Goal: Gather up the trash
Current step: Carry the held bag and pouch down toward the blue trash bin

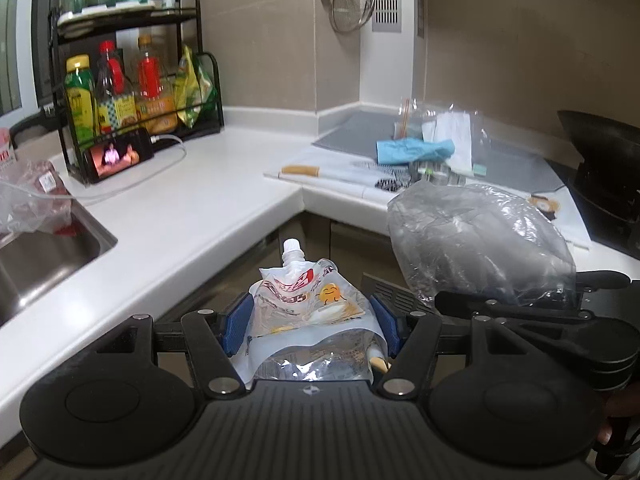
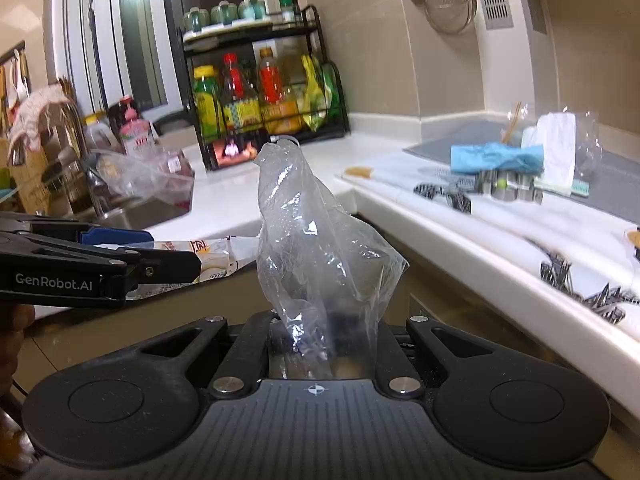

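My left gripper [image 1: 312,320] is shut on an empty spouted drink pouch [image 1: 308,300] with a white cap and a yellow cartoon figure, held in the air before the corner of the white counter [image 1: 192,208]. My right gripper [image 2: 320,320] is shut on a crumpled clear plastic bag [image 2: 320,248] that stands up above its fingers. In the left wrist view the bag [image 1: 480,240] and the right gripper [image 1: 532,312] show at the right. In the right wrist view the left gripper [image 2: 120,258] and the pouch [image 2: 216,256] show at the left, close to the bag.
A steel sink [image 1: 44,256] with a plastic bag [image 1: 28,200] beside it lies at left. A black rack of bottles [image 1: 136,92] and a phone [image 1: 118,156] stand at the back. Blue cloth [image 1: 416,150], knife [image 1: 304,170], wrappers and a black wok [image 1: 604,176] lie on the right counter.
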